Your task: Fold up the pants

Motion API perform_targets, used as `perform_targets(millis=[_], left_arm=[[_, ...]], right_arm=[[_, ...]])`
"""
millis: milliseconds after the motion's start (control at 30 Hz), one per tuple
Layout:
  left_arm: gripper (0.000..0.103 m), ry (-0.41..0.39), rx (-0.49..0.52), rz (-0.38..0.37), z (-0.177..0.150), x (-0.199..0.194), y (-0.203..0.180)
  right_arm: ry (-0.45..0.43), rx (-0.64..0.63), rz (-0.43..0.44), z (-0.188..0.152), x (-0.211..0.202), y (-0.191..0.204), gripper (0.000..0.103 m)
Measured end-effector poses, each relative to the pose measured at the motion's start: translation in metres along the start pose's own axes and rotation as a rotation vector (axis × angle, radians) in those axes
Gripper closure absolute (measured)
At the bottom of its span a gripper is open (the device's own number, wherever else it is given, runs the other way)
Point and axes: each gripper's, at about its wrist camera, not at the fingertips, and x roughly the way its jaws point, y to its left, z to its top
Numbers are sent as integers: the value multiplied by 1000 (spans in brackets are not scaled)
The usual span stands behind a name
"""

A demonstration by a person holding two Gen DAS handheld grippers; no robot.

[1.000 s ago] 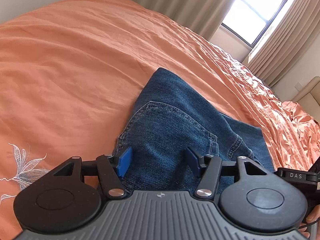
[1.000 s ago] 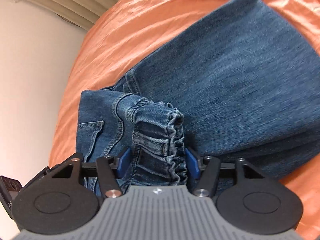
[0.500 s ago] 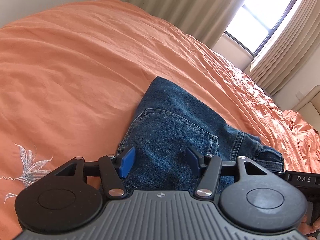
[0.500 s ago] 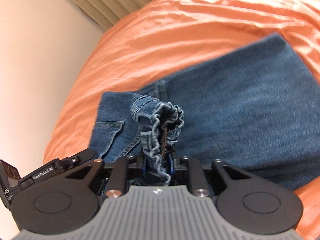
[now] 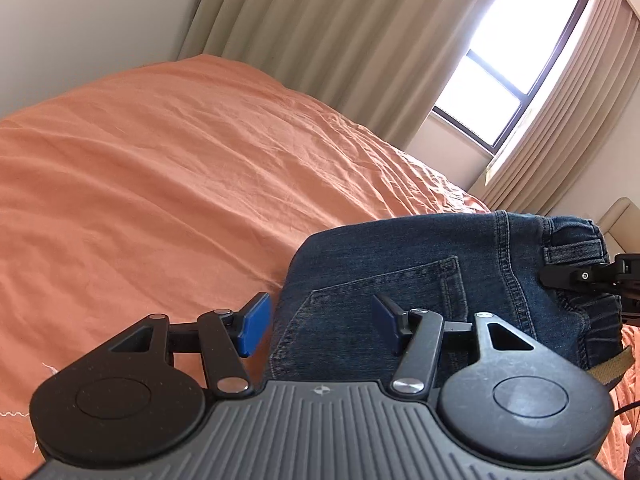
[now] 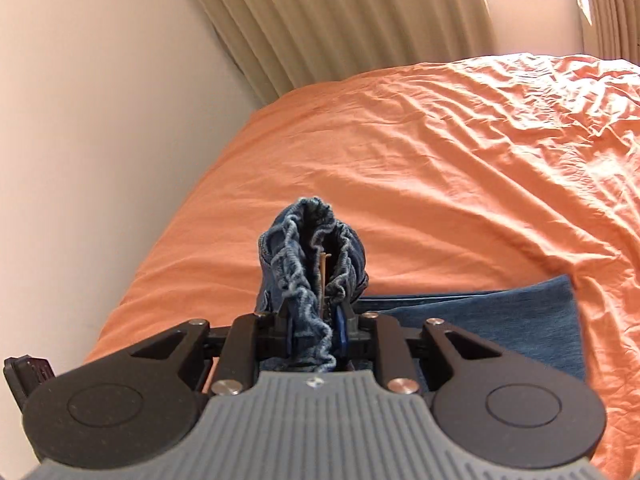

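Observation:
Blue denim pants lie on an orange bed, their waist end lifted. My right gripper is shut on the bunched elastic waistband, which sticks up between the jaws; the rest of the pants lies flat below it to the right. My left gripper is open, its blue pads on either side of the back-pocket corner of the pants, without pinching it. The right gripper's black body shows at the right edge of the left wrist view, holding the waistband.
The orange bedspread is wrinkled and spreads wide to the left and ahead. Beige curtains and a bright window stand behind the bed. A pale wall borders the bed on the left.
My right gripper closed on the waistband and lifted it off the bed. The left gripper stayed open and its view tilted up toward the curtains.

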Motion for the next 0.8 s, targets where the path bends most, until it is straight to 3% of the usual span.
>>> perform_targets(millis=[100,233,400,600,700,800], left_arm=[[36,32,16,-10,-5,11,-5],[36,88,45,-15,-17,30,-12],[36,145,74,-3,-28,45,-14],[36,145,104,-9,-26,49,-22],[36,134,119,-14,-23,54,-32],[37,119,115,-7,-24,63,-41]], right_arm=[[36,42,-91,-4,11,-39,88],[130,134,-221,-37,44,-104,88],[124,207,-197,-61,56,-138,87],[58,139,-89,-30,32,-122,88],[31,105,-112,-15,25,-125,88],[66,148,-170,-19,38,-149,88]])
